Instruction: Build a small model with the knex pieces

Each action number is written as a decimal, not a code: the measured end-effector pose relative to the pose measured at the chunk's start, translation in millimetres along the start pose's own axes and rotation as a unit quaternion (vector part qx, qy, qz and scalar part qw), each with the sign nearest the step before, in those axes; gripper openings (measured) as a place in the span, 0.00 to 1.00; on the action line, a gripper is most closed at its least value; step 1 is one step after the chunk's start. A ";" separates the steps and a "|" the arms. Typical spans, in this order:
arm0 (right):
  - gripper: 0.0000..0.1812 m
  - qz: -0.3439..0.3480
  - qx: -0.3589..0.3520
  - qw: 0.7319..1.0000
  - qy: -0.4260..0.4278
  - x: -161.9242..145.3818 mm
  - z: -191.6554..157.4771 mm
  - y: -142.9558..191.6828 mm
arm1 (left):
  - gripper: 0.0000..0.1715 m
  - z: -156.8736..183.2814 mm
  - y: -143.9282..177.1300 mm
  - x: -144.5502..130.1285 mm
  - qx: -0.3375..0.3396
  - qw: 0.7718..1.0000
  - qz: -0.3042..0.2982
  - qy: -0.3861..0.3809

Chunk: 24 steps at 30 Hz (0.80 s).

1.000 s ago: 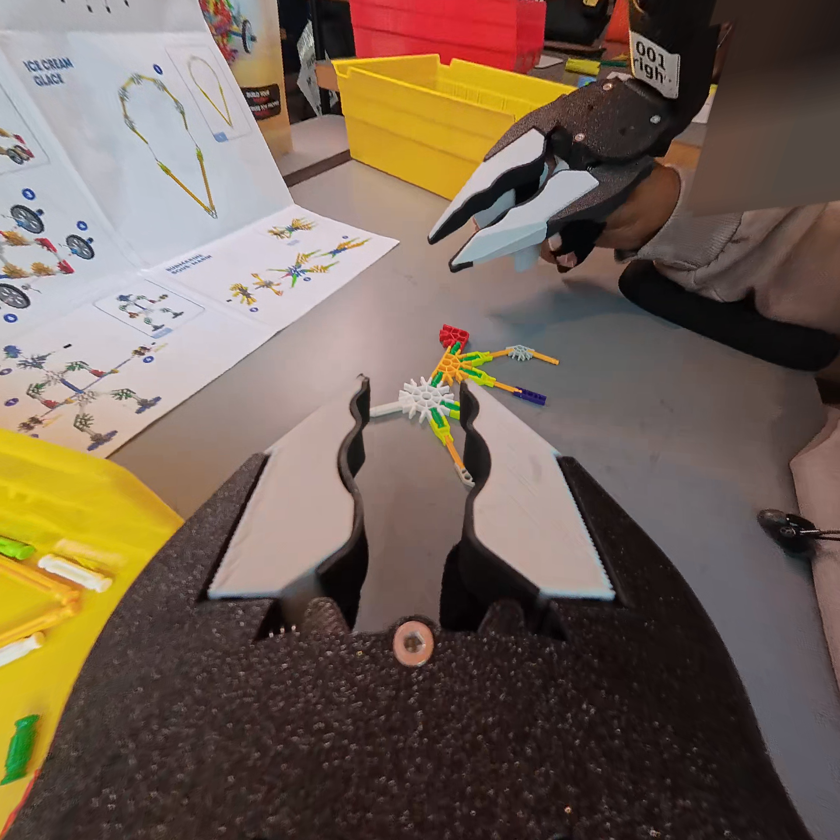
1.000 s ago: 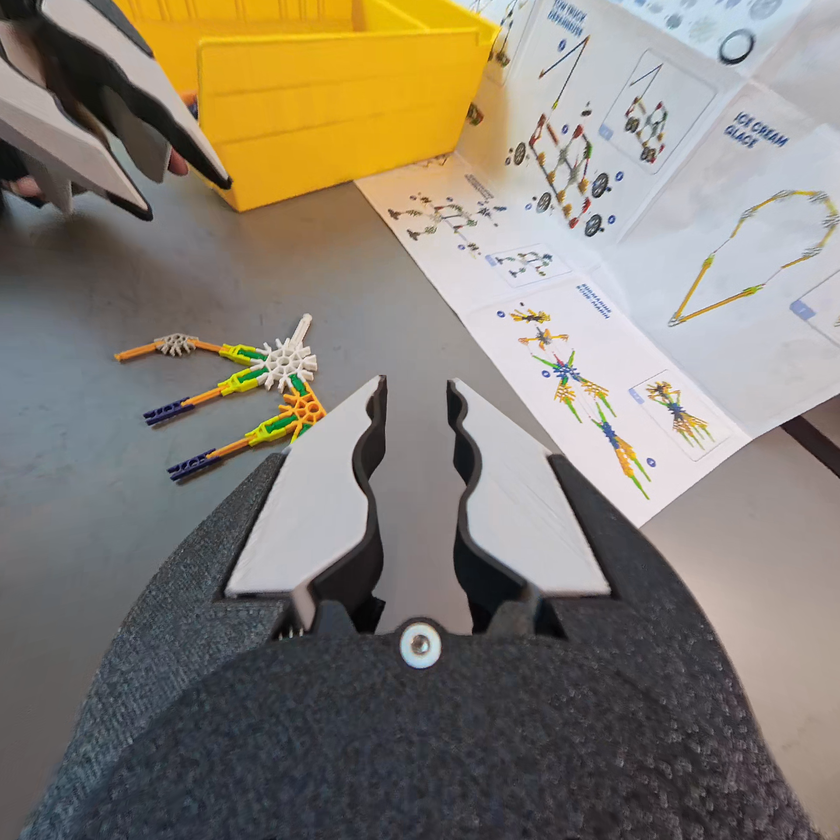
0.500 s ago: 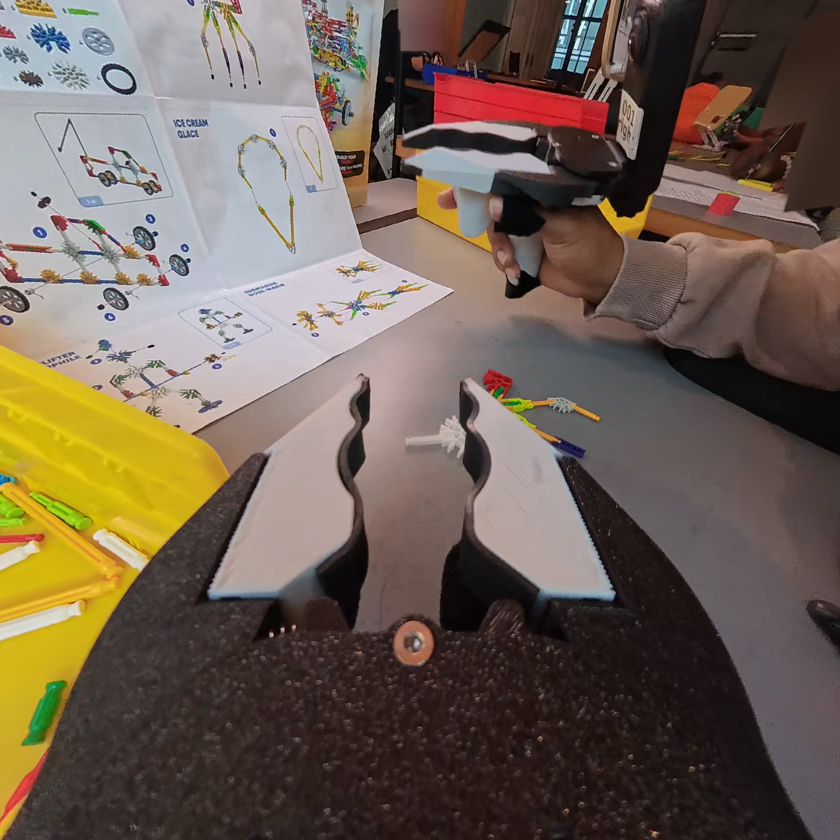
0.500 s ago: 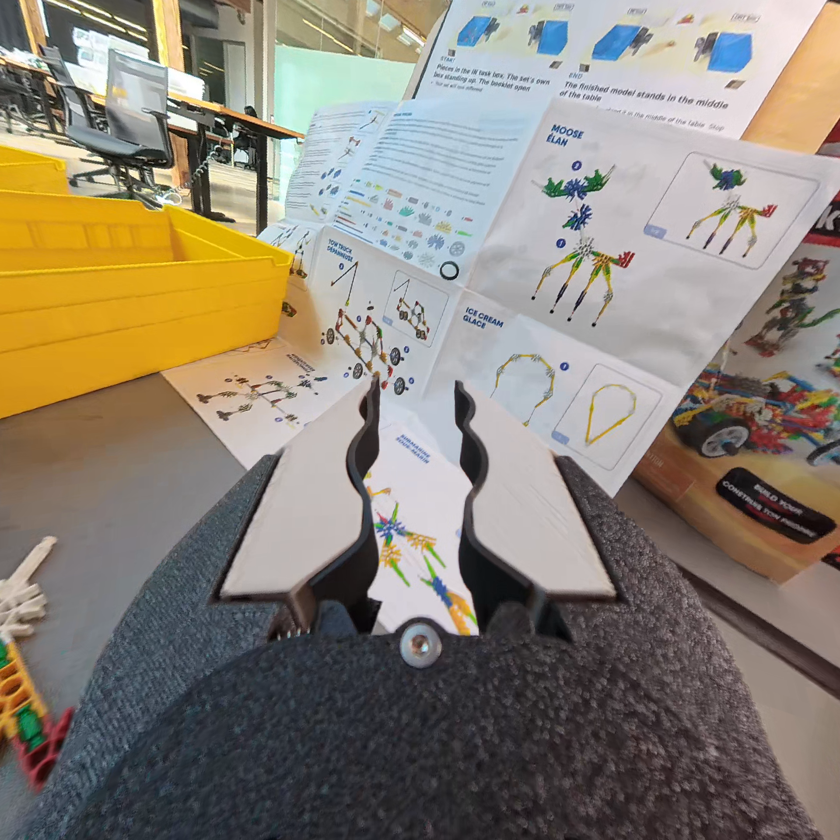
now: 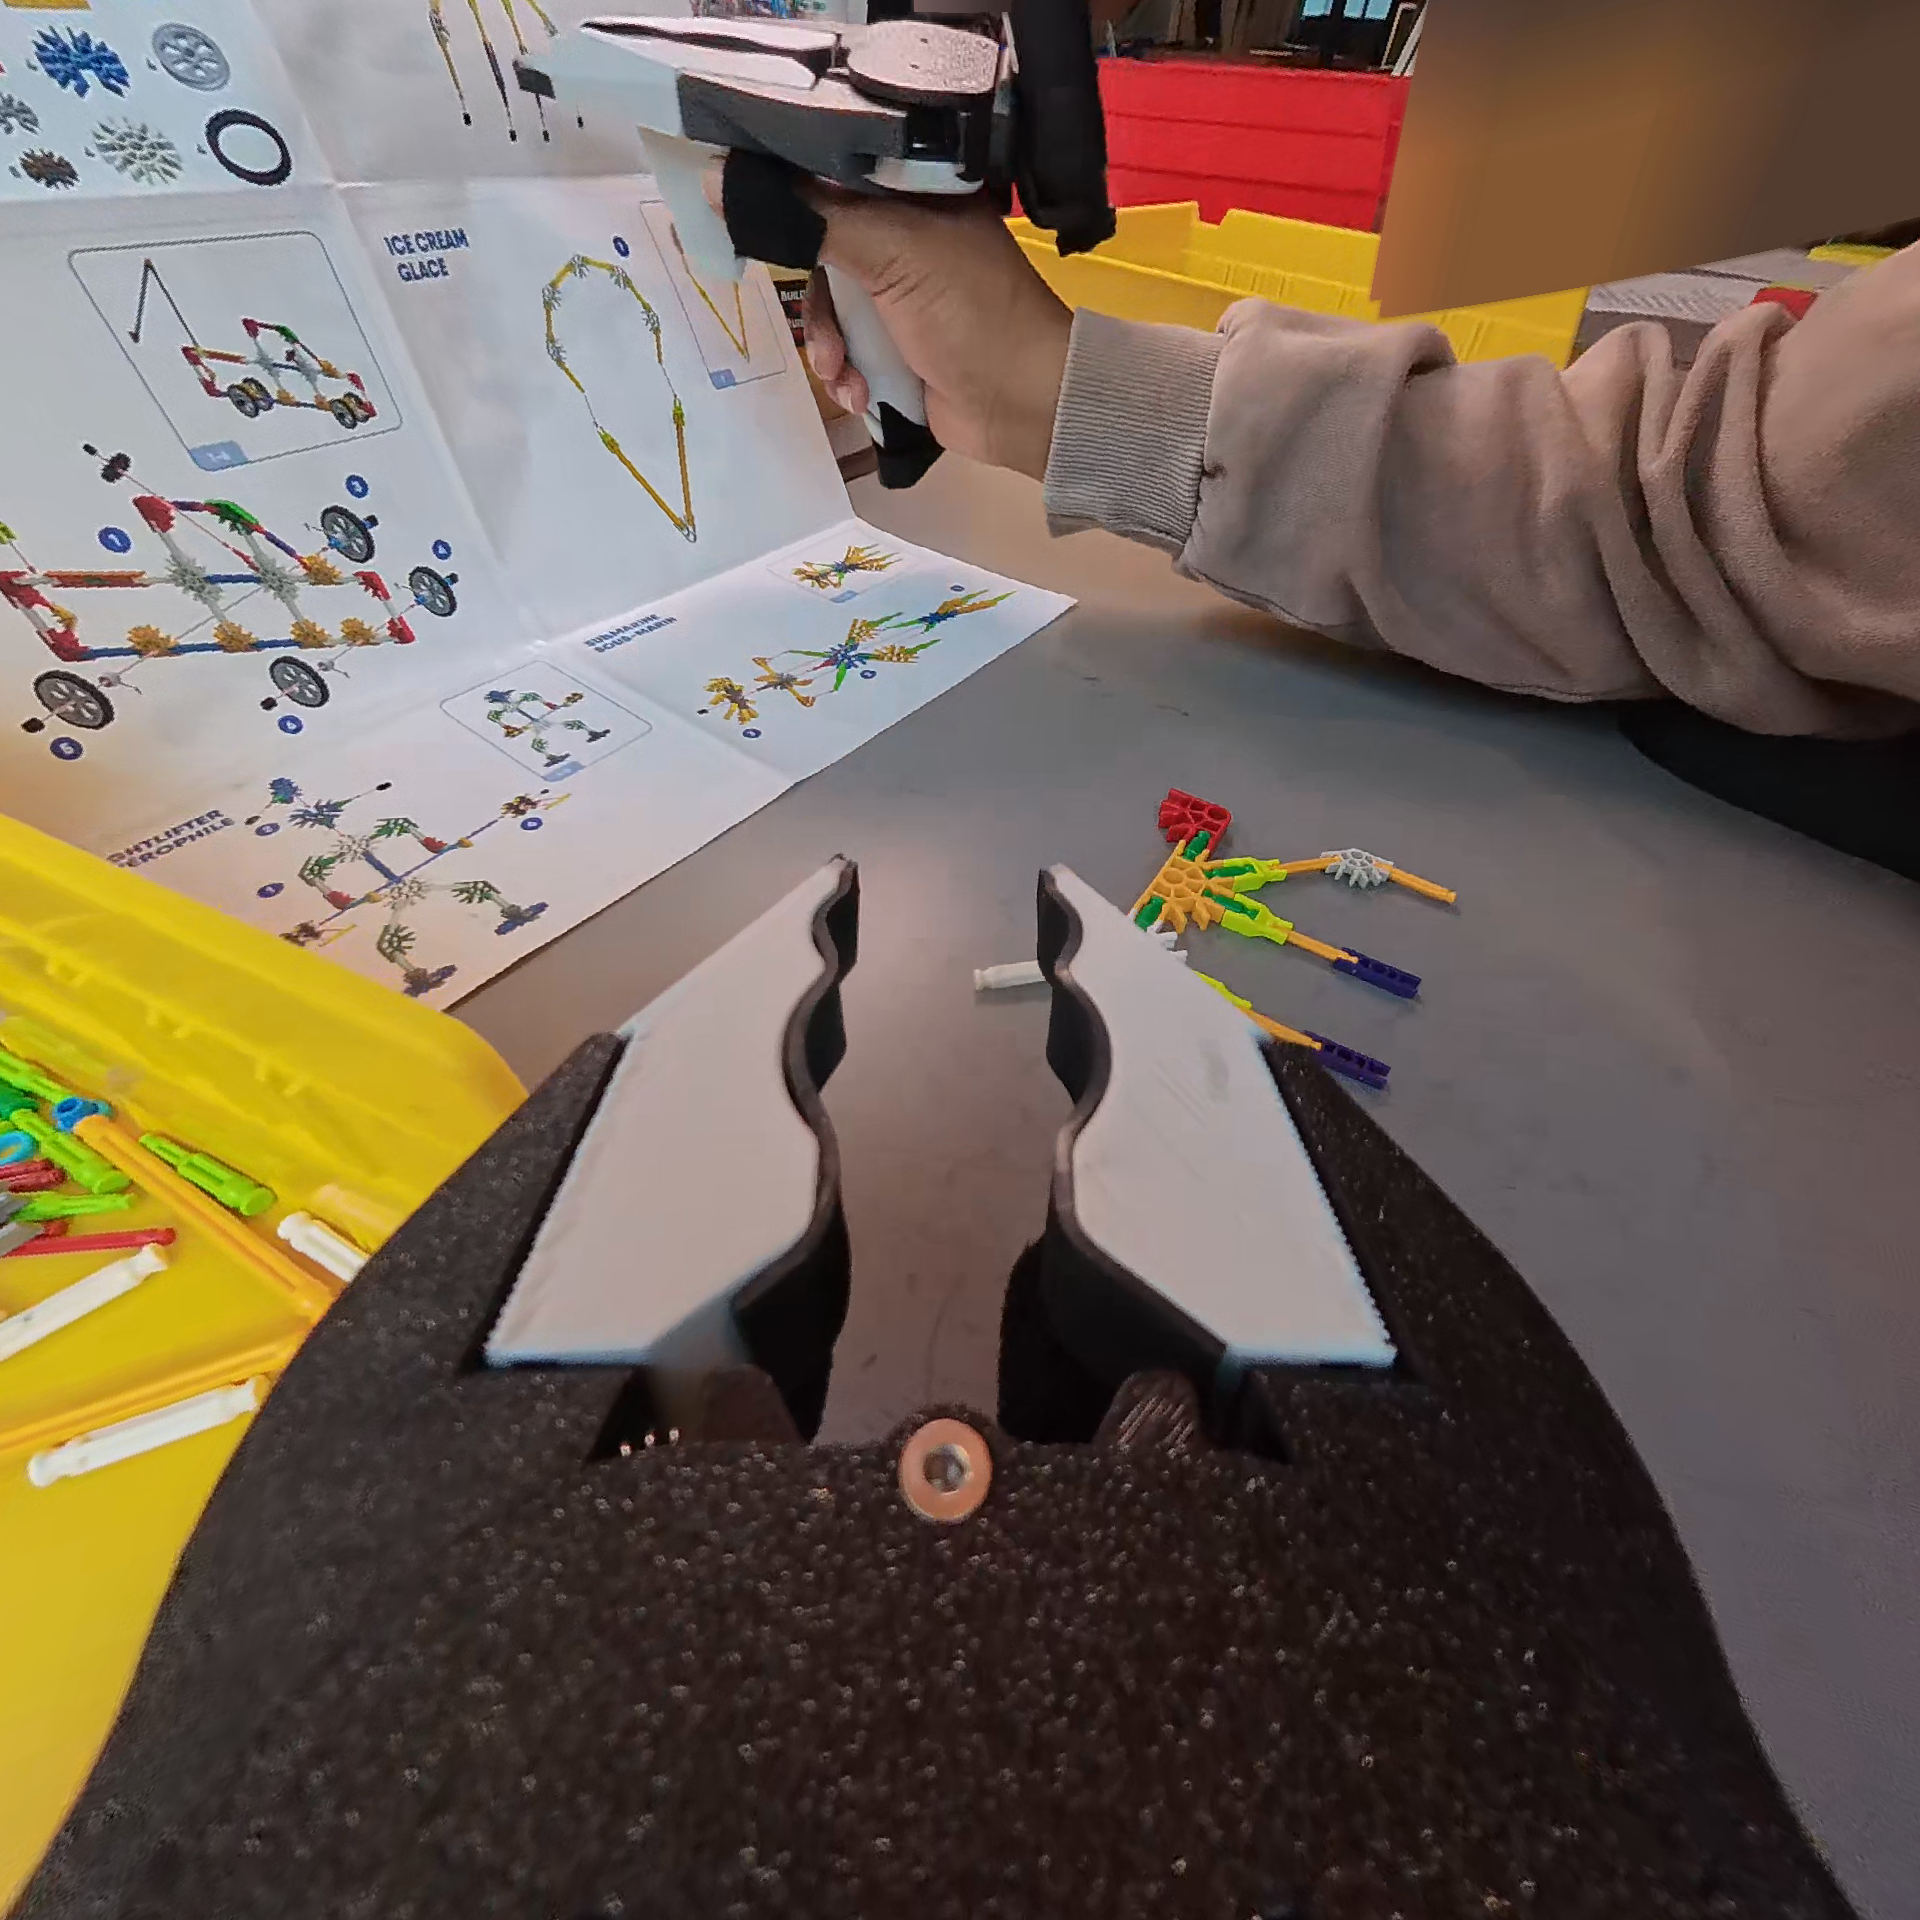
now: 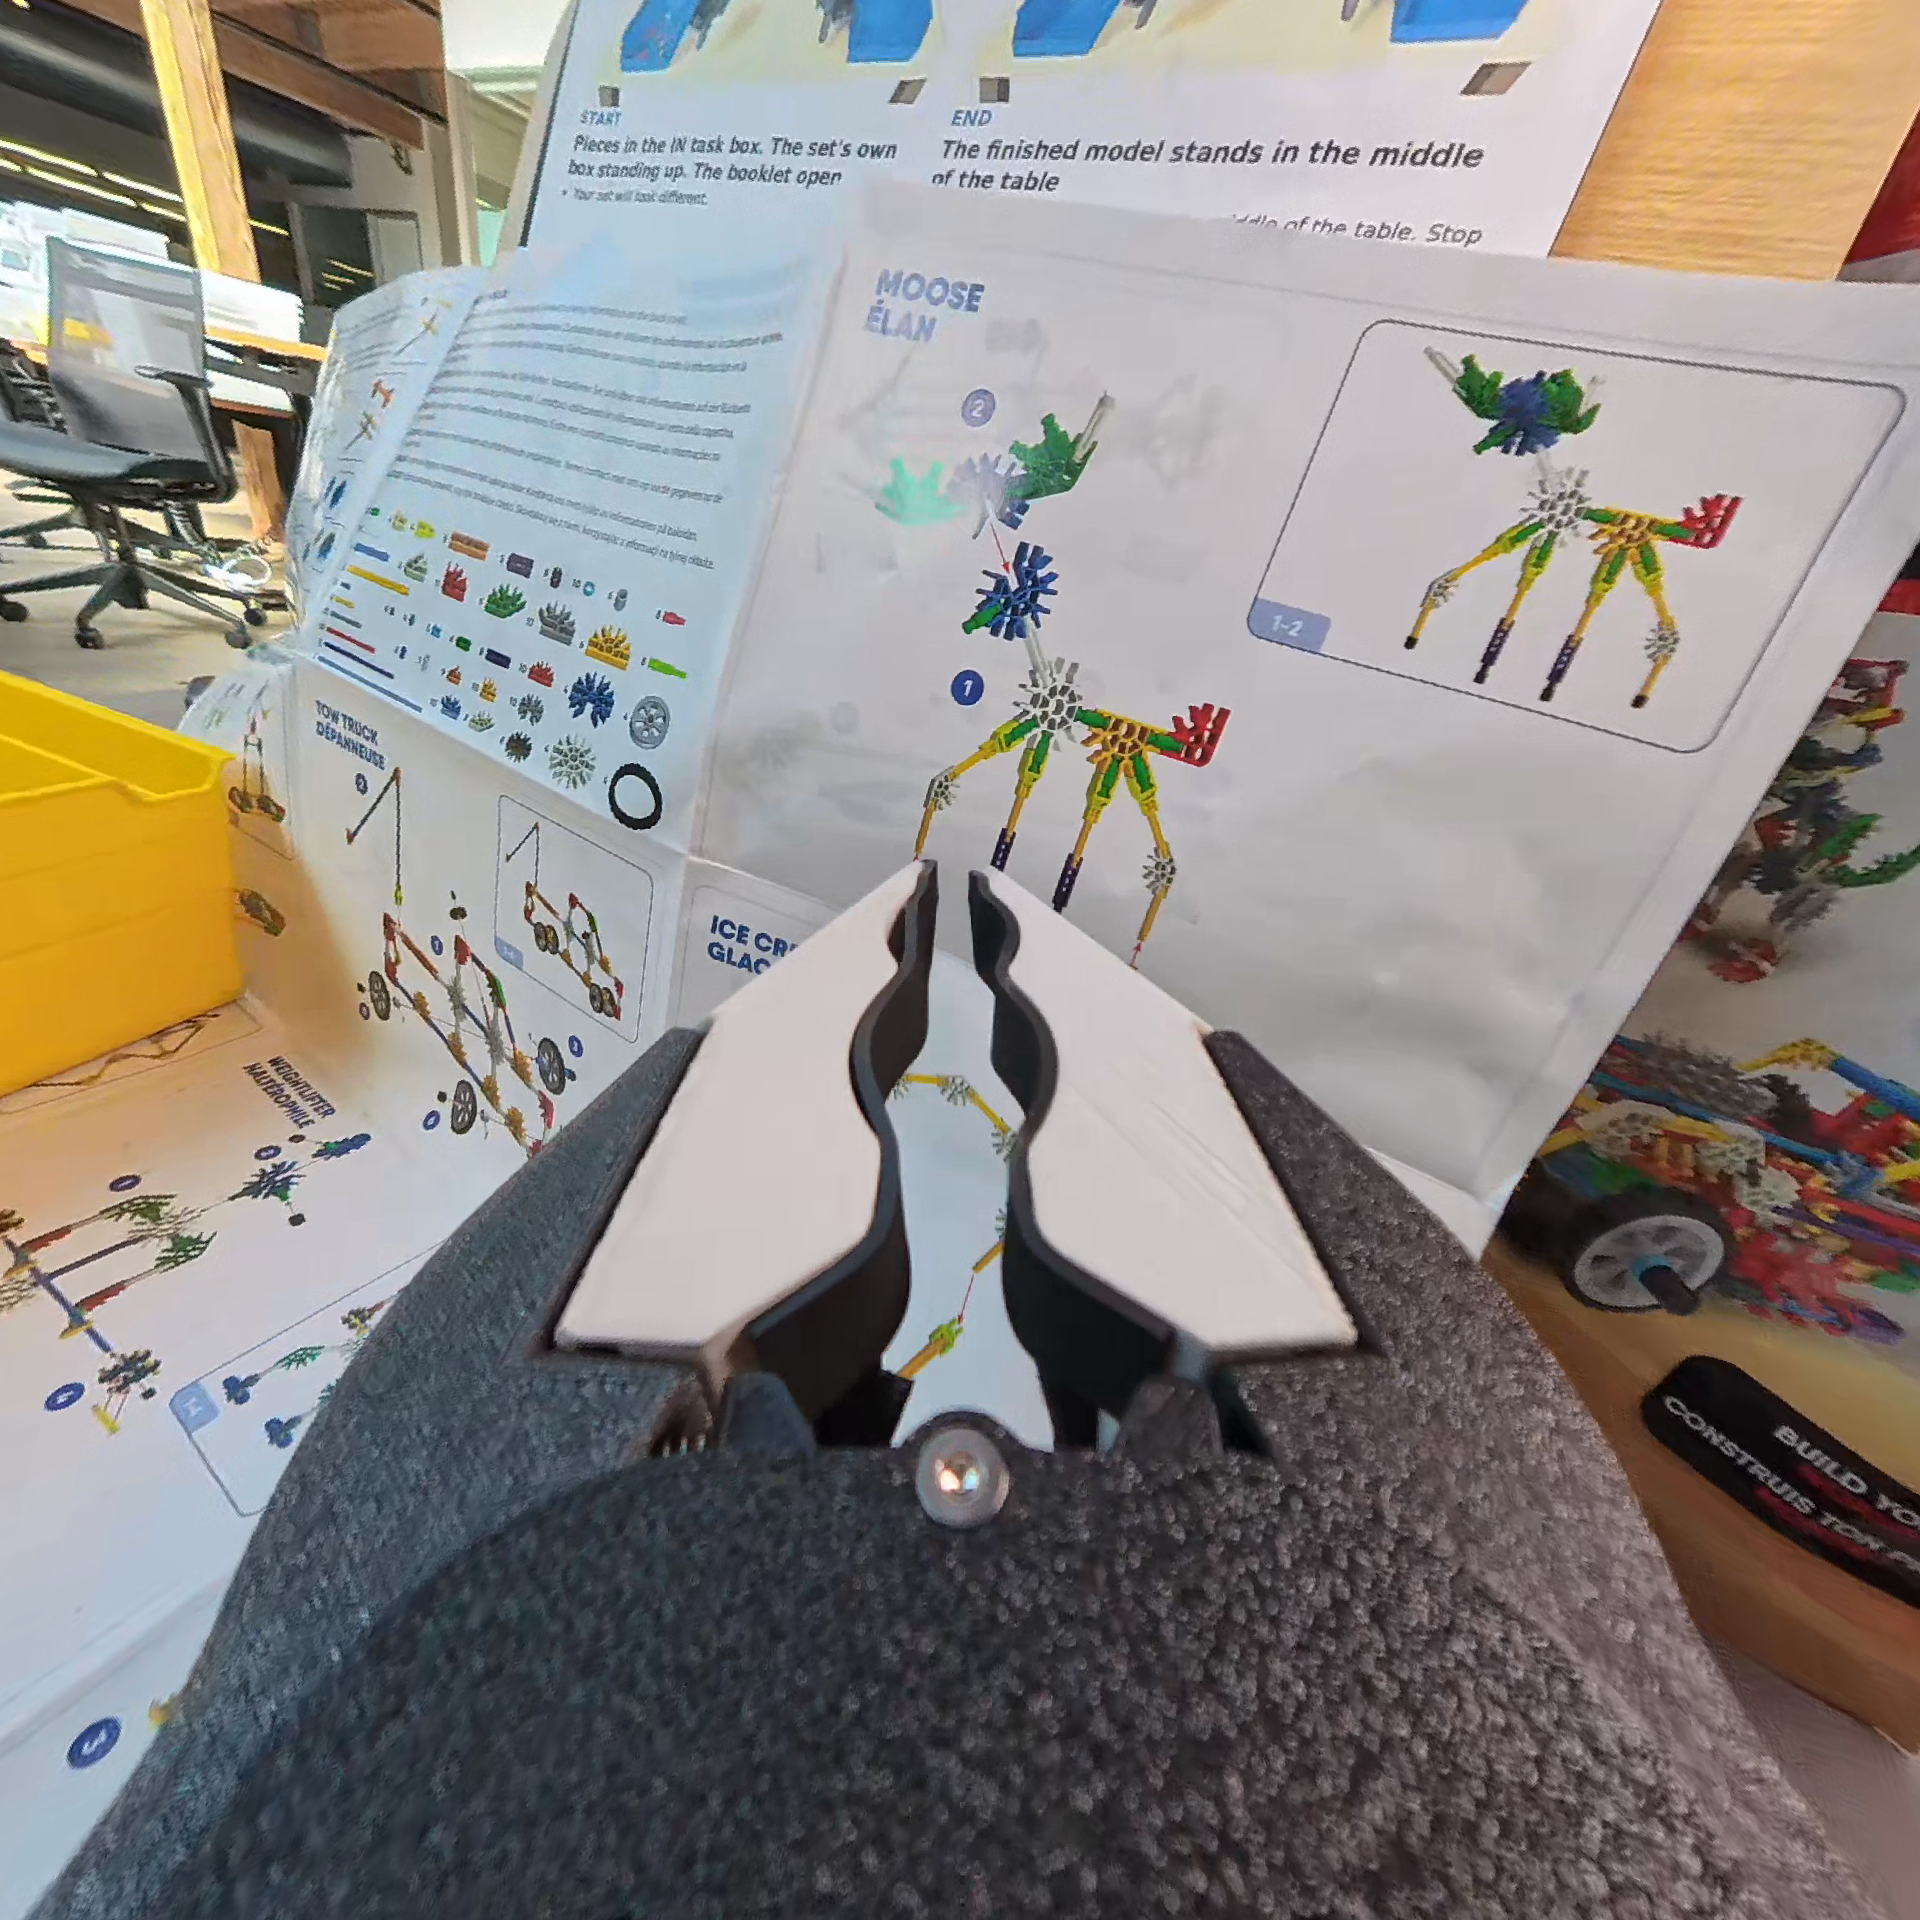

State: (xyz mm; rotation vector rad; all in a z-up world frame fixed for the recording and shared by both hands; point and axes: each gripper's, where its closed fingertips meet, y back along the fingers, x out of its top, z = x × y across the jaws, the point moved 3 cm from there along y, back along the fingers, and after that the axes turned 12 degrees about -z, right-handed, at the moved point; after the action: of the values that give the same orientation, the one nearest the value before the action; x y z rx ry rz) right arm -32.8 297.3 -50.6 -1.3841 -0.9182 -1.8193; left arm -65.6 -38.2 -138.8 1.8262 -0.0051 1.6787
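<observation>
Left gripper [image 5: 945, 883]: jaws stood apart with nothing between them, low over the grey table [image 5: 1558, 1195].
Model [image 5: 1236, 904]: a flat rod-and-connector piece lay on the table at 1 o'clock from the left tips, partly hidden behind the right-hand finger; a white rod [image 5: 1006, 975] poked out just beside that finger.
Tray [image 5: 239, 1049]: yellow, at 9 o'clock, holding loose rods in green, white, orange and red.
Right gripper [image 6: 951, 883]: raised off the table, tips nearly together with only a thin slit showing, gripping nothing; it pointed at the booklet [image 6: 1299, 831] propped upright.
Hand [image 5: 935, 322]: seen at 12 o'clock in the left view, wrapped round the right gripper's handle, beige sleeve [image 5: 1507, 520] trailing to 3 o'clock.
Box [image 6: 1766, 1247]: printed toy carton at 3 o'clock in the right view.
Risk: the left finger sat so near the white rod that a sideways drift could, I judge, nudge the model askew; the raised right tips could tip the leaning booklet if pushed forward.
</observation>
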 end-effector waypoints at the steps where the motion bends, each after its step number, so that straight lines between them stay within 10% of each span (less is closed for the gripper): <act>1: 0.02 0.000 -0.002 1.000 -0.004 -0.9 1.6 -2.5 | 0.20 0.2 -0.6 -0.4 0.001 1.000 -0.002 -0.003; 24: 0.00 -0.015 -0.010 1.000 0.004 -19.7 15.0 -7.0 | 0.16 -0.9 -1.6 -0.4 0.001 1.000 -0.002 -0.014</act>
State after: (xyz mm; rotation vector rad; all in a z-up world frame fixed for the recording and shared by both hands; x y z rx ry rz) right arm -26.8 315.5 -67.8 -1.3811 -0.9232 -1.8600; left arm -65.9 -36.7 -139.8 1.8486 -0.0119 1.6515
